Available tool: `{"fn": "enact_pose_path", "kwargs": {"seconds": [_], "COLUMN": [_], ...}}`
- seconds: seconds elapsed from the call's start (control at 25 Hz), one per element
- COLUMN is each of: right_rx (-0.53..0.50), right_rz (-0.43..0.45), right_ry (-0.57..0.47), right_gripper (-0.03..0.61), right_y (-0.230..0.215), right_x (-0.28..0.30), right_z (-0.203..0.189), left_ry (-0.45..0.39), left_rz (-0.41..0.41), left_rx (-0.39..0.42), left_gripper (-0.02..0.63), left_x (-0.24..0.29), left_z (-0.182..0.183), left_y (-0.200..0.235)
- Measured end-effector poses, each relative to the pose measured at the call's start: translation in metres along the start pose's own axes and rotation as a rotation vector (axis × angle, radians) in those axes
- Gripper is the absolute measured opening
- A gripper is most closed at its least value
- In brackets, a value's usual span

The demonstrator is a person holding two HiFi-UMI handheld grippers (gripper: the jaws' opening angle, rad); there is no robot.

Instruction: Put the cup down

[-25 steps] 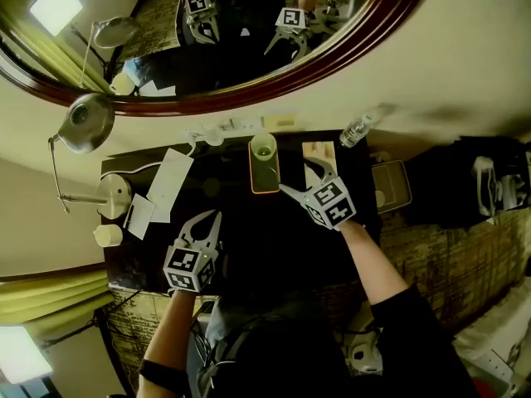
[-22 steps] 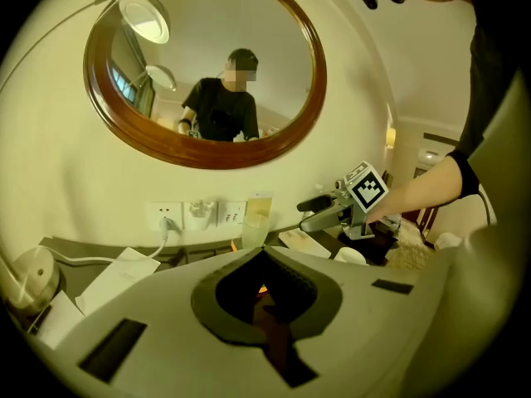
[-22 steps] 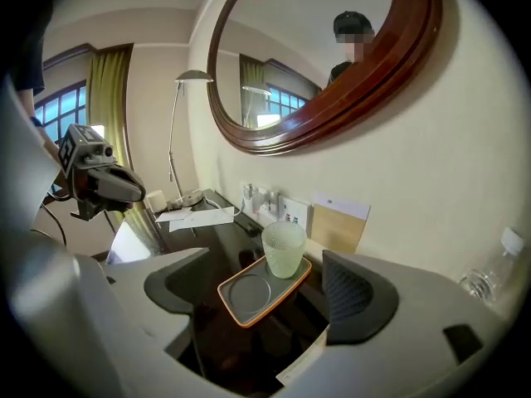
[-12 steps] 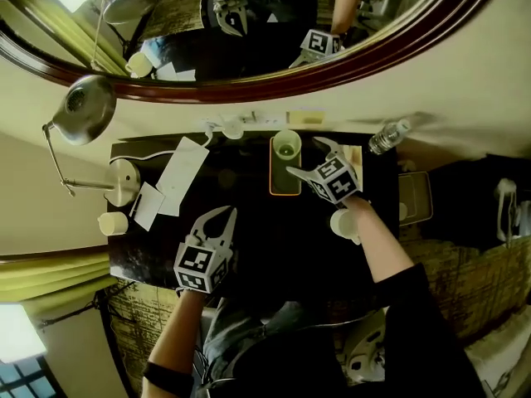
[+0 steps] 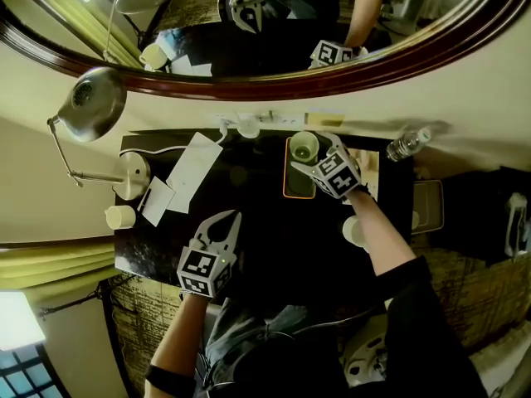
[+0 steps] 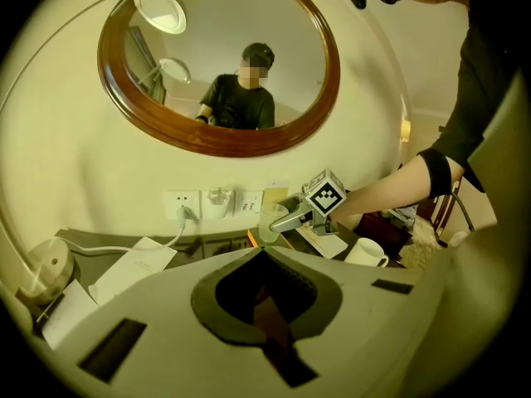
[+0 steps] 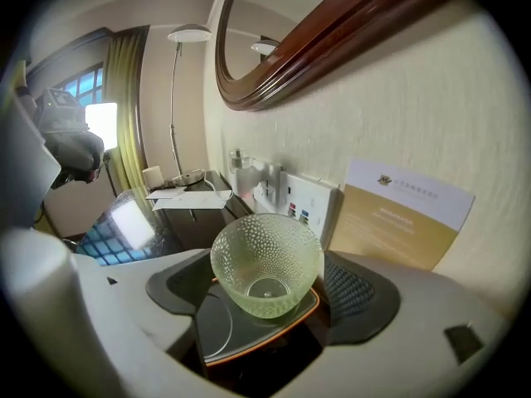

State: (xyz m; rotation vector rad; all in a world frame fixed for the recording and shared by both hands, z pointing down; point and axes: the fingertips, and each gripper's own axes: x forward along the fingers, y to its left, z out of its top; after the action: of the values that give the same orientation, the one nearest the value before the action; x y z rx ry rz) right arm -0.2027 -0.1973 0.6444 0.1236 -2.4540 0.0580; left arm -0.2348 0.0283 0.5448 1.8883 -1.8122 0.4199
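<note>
one dimpled, green-tinted glass cup (image 7: 265, 259), clamped between the right tool's (image 5: 314, 154) jaws low over the one orange-rimmed tray (image 5: 297, 191) at the back of the dark table (image 5: 265, 230), can't tell if touching. left tool (image 6: 264, 255) pinched closed on nothing, nearer the front. one white mug (image 5: 355, 230) beside the right wrist, one water bottle (image 5: 408, 144), one desk lamp (image 5: 90, 110), two papers (image 5: 192, 167) off left

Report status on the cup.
Left tongs shut, empty. Right tongs shut on glass cup, over orange-rimmed tray. Nothing blocking the tray.
</note>
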Motion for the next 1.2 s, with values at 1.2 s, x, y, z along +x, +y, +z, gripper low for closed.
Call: {"fn": "enact_pose_path", "kwargs": {"seconds": [1.2], "right_rx": [-0.117], "right_rz": [0.134], "right_ry": [-0.086], "right_gripper": [0.387], "right_y": [0.16], "right_x": [-0.106], "right_z": [0.033], "left_ry": [0.059], "left_rz": [-0.097], "left_rx": [-0.008], "left_gripper": [0.002], "left_x": [-0.047], "left_z": [-0.03], "left_y": [-0.004]}}
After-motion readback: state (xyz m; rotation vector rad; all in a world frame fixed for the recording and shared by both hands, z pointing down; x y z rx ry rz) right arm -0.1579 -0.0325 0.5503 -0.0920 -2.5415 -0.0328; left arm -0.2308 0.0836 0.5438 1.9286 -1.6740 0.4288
